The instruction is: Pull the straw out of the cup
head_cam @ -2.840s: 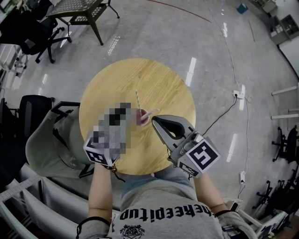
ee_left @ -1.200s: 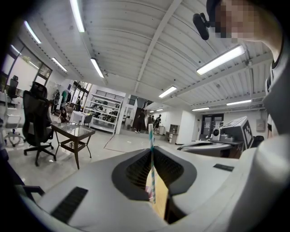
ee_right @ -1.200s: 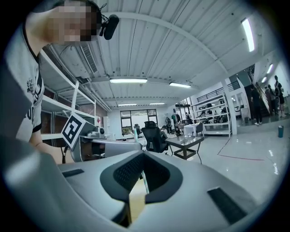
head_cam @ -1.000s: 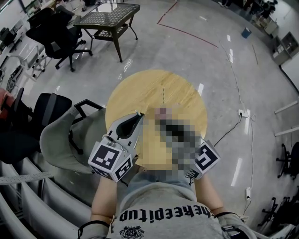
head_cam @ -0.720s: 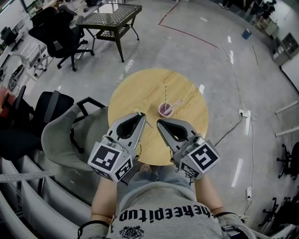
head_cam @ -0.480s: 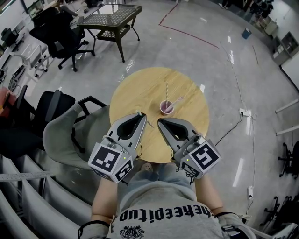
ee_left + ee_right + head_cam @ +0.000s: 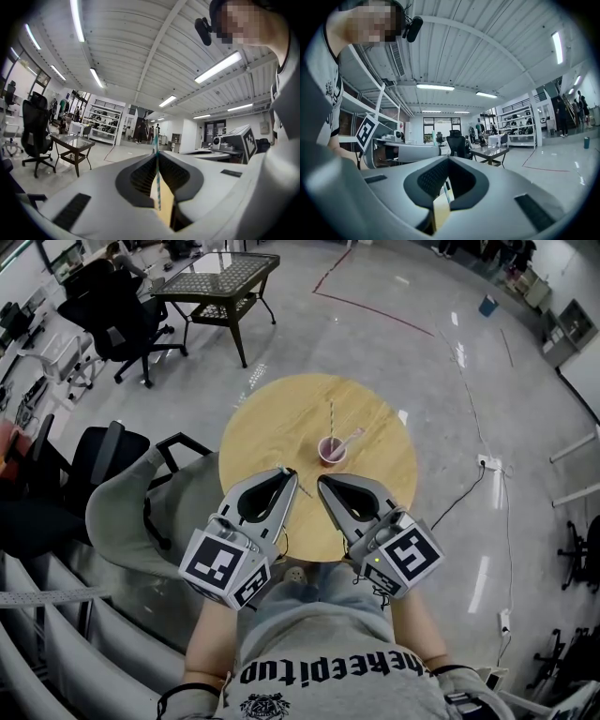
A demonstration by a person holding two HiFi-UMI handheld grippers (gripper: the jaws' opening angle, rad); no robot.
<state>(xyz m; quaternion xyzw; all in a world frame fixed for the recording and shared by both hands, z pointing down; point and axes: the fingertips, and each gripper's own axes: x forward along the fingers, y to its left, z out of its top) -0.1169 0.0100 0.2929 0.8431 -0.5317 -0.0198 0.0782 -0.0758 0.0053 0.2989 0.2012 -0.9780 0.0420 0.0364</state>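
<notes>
A striped straw point(image 7: 158, 187) is pinched by the left gripper point(image 7: 284, 472); the right gripper point(image 7: 322, 481) is closed, empty. The cup point(image 7: 330, 450) lies at its twelve o'clock, pink straw point(image 7: 349, 438) leaning toward two.

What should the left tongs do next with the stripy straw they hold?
Probably lay the held straw on the table beside the loose striped straw and let go. The left tongs are shut on it, clear of the cup, where a pink straw stands.

Matt light wood table point(image 7: 262, 427), glossy grey floor point(image 7: 403, 334), matt striped paper-like straw point(image 7: 158, 187), glass-topped dark metal side table point(image 7: 216, 273)
</notes>
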